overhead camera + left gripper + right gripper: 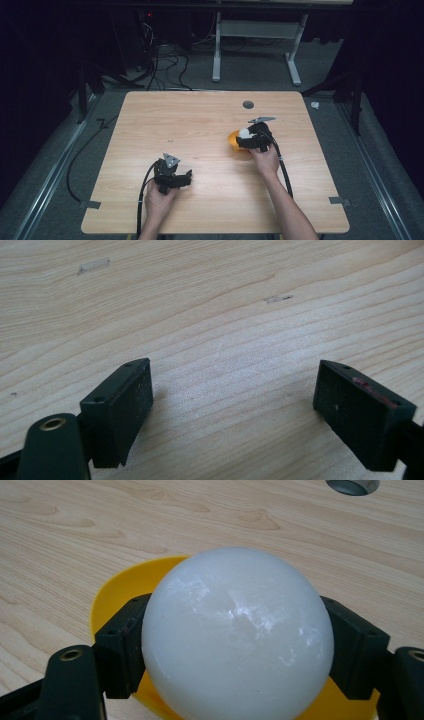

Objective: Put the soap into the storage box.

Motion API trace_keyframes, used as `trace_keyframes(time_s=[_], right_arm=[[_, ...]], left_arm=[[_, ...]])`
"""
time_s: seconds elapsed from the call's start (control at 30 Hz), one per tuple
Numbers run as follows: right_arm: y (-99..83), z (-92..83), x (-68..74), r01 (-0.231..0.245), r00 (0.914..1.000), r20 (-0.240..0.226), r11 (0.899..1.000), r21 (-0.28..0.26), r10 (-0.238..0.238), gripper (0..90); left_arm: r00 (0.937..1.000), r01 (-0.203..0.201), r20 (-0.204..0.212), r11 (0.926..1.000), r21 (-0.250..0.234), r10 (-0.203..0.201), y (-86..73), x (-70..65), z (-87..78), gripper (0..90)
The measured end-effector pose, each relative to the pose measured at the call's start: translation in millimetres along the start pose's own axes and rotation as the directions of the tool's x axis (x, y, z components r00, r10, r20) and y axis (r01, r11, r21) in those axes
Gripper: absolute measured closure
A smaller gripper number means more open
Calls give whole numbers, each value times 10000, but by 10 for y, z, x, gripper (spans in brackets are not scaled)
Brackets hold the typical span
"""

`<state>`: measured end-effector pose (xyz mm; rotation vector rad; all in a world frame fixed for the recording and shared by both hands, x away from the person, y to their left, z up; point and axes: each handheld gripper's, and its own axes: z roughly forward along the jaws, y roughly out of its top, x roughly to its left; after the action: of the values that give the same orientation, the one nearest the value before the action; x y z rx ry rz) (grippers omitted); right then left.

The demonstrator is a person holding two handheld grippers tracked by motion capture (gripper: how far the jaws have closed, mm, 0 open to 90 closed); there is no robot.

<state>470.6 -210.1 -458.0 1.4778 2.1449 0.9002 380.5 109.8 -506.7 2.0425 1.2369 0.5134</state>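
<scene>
So on the light wooden table [200,125] the right gripper [235,645] has its two black jaws clamped on either side of a white ball [235,635], pads pressed right against its flanks. The ball is frosted, kind of milky, with a few scuffed shiny patches on top. Being round, it has no long axis and doesn't point anywhere, so nothing to say on heading. It sits over a yellow bowl [120,587], whose rim curves out to the left behind the ball and shows again low on the right under the jaw; can't tell if the ball touches the bowl's bottom or hangs just above it. From the high view the bowl [232,140] is right of the table's centre, with the ball [244,133] and the right gripper [252,137] on top of it, the right hand [265,159] coming up from below. A round grey grommet hole [248,104] is near the far edge, well apart from the bowl. The left gripper [232,407] is down near the front left, jaws spread wide with nothing but bare wood grain between them, held by the left hand [159,197], well apart from the bowl.
</scene>
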Motion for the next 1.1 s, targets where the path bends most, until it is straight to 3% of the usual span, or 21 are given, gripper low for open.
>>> trace_keyframes(time_s=[0.2, 0.3, 1.1], right_arm=[[-11, 23, -3, -17, 10000, -59, 10000, 80, 17, 233], [14, -53, -12, -179, 9997, -160, 9986, -494, 171, 244], [14, -370, -6, -3, 9998, -216, 9933, -1159, -22, 257]], left_arm=[[10000, 1, 0, 10000, 1, -1, 0, 0, 0, 165], [10000, 0, 1, 10000, -1, 0, 0, -1, 0, 165], [10000, -4, -1, 10000, -2, 4, 0, -1, 0, 165]])
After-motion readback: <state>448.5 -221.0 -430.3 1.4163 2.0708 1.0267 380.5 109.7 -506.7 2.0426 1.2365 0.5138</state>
